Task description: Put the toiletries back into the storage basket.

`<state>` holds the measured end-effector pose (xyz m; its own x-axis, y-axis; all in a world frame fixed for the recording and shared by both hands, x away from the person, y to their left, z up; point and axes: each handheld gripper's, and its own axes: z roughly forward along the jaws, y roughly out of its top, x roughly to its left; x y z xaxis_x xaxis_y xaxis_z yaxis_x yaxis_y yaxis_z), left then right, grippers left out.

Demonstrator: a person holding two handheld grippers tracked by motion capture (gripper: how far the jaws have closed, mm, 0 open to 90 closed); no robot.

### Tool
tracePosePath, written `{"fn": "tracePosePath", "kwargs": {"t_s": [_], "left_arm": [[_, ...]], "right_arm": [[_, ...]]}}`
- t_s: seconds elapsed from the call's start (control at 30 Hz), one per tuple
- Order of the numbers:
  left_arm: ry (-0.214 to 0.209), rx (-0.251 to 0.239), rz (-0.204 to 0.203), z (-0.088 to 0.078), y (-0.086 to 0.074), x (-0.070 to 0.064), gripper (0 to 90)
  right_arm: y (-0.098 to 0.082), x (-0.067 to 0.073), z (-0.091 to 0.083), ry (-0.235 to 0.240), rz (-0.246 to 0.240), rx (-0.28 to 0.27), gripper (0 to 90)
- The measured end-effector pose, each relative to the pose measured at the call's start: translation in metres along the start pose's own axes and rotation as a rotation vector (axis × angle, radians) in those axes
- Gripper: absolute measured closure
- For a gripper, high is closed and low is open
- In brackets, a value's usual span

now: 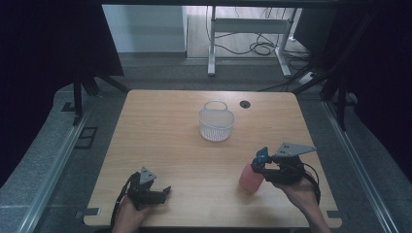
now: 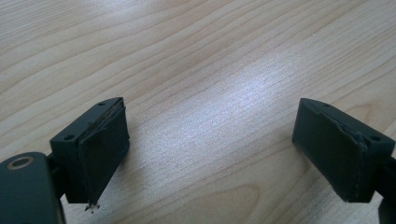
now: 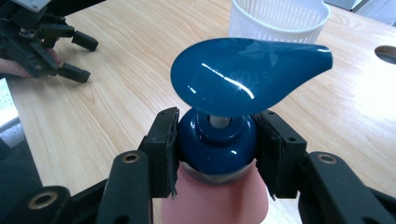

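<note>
The pale wooden table (image 1: 175,145) is the biggest thing here, with a small round cable hole (image 1: 245,104) near its far edge. Toward the far middle stands a white round plastic mesh basket (image 1: 216,124) with a thin handle lying over its rim, well apart from both hands. Nearer the person, on the right side, is a pink plastic pump bottle with a glossy dark blue dispenser head (image 1: 251,175); it seems to rest on the table, leaning a little, though its base cannot be made out clearly. The right gripper (image 3: 217,149) is clamped around the bottle's blue collar just beneath the wide pump paddle, one black pad pressing on each side, so the bottle is firmly held by its neck. The left gripper (image 1: 165,192) lies low at the near left, its jaws spread wide with nothing but bare wood between them. The step in hand looks like the grasp just completed, with the carry to come, most likely toward the basket. The next move calls for lifting straight up first, keeping the squeeze on the collar, because the smooth rounded plastic could slip or swing under its weight, then travelling forward and lowering it through the basket's opening clear of the handle.
</note>
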<state>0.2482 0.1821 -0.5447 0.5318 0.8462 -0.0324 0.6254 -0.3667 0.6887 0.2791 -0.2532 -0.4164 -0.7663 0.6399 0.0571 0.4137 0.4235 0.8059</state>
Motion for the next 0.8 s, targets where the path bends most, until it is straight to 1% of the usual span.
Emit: {"fn": "tracePosePath", "kwargs": {"t_s": [0.33,0.5,0.8], "left_arm": [[0.0,0.0,0.0,0.0,0.0,0.0,10.5],[0.0,0.0,0.0,0.0,0.0,0.0,10.4],[0.0,0.0,0.0,0.0,0.0,0.0,10.4]], "right_arm": [[0.017,-0.005,0.007,0.003,-0.009,-0.012,53.1],[0.027,-0.005,0.012,0.003,-0.024,-0.013,53.1],[0.038,-0.008,0.02,0.02,-0.017,-0.018,53.1]]}}
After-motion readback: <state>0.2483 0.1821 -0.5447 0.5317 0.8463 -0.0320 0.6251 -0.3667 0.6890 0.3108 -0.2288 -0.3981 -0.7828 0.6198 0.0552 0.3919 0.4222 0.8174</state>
